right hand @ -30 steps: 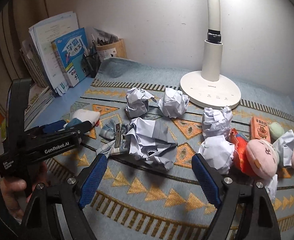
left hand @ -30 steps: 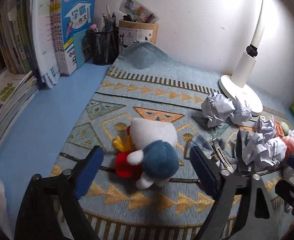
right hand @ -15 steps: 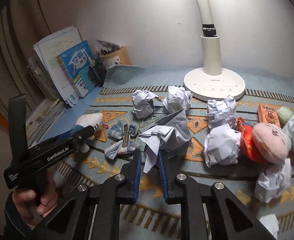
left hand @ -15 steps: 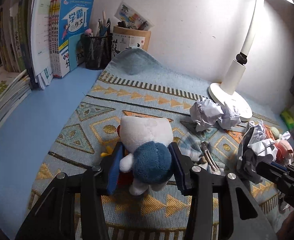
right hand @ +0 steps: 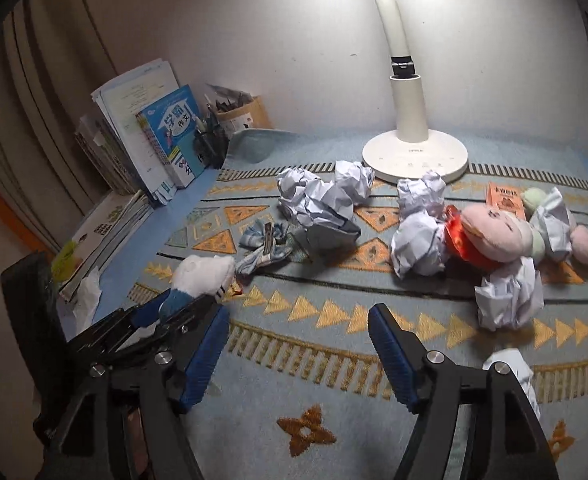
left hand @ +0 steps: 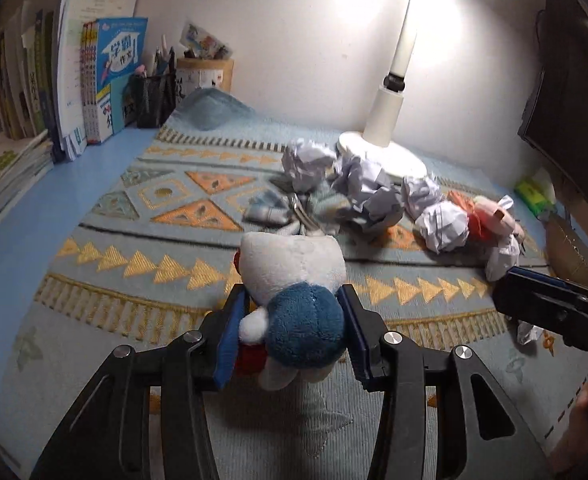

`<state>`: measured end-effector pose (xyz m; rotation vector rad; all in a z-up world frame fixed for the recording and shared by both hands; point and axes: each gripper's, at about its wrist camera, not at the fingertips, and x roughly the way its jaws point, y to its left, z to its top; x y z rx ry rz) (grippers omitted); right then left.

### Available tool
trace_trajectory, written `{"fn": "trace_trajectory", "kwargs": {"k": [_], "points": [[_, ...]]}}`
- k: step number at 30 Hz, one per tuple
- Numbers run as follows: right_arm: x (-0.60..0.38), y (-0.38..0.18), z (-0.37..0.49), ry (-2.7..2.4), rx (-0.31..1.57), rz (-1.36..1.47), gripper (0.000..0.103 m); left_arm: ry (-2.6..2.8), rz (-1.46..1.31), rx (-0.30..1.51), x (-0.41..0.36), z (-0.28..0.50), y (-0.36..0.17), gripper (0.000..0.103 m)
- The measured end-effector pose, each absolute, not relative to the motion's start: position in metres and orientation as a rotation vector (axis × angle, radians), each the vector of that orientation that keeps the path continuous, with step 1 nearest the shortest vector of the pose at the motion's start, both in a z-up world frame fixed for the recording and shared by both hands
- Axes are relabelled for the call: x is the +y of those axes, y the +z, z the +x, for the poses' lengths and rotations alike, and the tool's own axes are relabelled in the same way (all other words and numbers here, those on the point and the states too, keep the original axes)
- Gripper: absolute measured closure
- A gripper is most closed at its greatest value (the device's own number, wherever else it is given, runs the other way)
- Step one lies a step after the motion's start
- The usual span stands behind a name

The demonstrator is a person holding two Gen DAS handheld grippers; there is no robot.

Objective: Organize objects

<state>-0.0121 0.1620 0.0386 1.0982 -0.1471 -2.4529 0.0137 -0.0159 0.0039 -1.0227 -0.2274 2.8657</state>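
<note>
L tongs (left hand: 292, 326) pinch fuzzy plush toy (left hand: 294, 280) — R tongs (right hand: 298, 346) opening, empty.

Both cams are wrist fisheyes, angled down along the fingers toward the back wall. Left wrist sits low and close over the patterned mat (left hand: 142, 264), left of centre. Right wrist looks from farther right. Shared: lamp base (left hand: 390, 156) (right hand: 414, 158), crumpled paper (left hand: 306, 164) (right hand: 318, 204), book stack (left hand: 110, 80) (right hand: 162, 136).
</note>
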Motion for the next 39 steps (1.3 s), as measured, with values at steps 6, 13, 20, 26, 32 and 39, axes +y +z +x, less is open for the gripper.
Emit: {"fn": "trace_trajectory", "kwargs": {"k": [6,13,20,26,32,39], "points": [[0.13,0.018,-0.08,-2.539,-0.005,1.193,0.032,2.779,-1.097,-0.364,-0.03,0.004,-0.007,0.06],[0.118,-0.009,-0.115,-2.565,0.076,1.173,0.049,2.763,-1.071,-0.306,-0.021,0.008,-0.006,0.059],[0.148,0.021,-0.055,-2.547,-0.071,1.093,0.05,2.753,-1.078,-0.291,-0.019,0.009,-0.006,0.059],[0.185,0.023,0.024,-2.571,-0.116,1.107,0.049,2.748,-1.039,-0.219,0.005,0.022,0.002,0.059],[0.206,0.005,0.034,-2.575,-0.117,1.135,0.045,2.808,-1.089,-0.042,0.047,0.026,-0.002,0.059],[0.219,-0.004,0.03,-2.549,-0.228,1.161,0.03,2.807,-1.111,0.081,0.054,0.026,-0.008,0.058]]}}
